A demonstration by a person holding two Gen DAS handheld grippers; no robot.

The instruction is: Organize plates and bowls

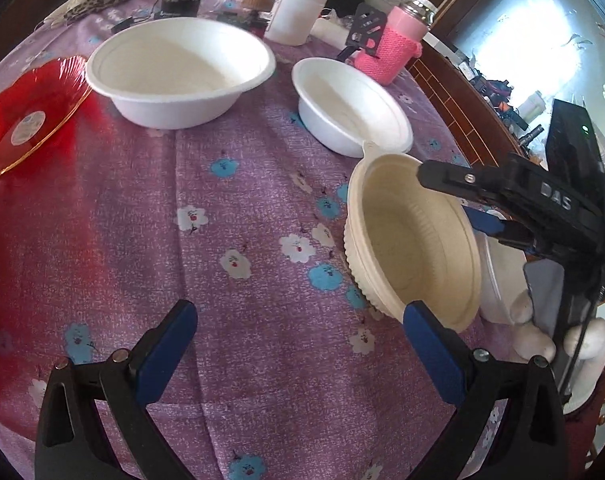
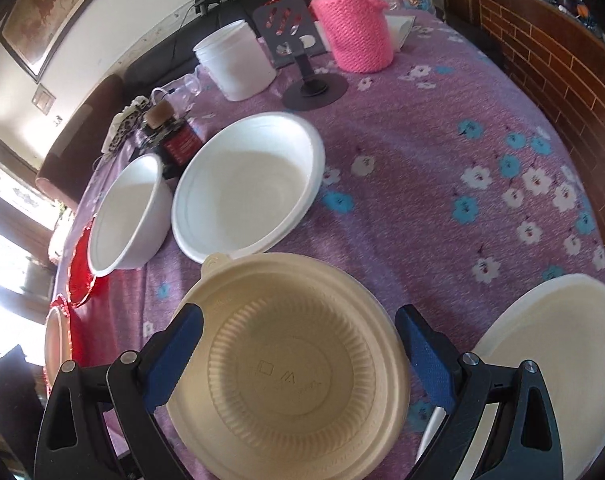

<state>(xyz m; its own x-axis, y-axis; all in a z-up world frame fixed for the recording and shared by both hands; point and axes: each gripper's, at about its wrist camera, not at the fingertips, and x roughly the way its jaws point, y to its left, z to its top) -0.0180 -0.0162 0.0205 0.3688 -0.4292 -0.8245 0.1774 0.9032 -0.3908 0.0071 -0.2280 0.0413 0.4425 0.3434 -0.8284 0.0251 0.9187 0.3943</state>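
The right gripper (image 2: 298, 356) straddles the beige ribbed bowl (image 2: 286, 364), jaws spread wide, not yet clamped; the left gripper (image 1: 298, 356) hangs open (empty) over the purple cloth (image 1: 242, 184). Best closed squarely on the rim — white bowls (image 2: 246, 184) wait just beyond.

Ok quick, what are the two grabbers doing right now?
Left gripper: open, holding nothing.
Right gripper: open wide, fingers straddling the beige bowl.
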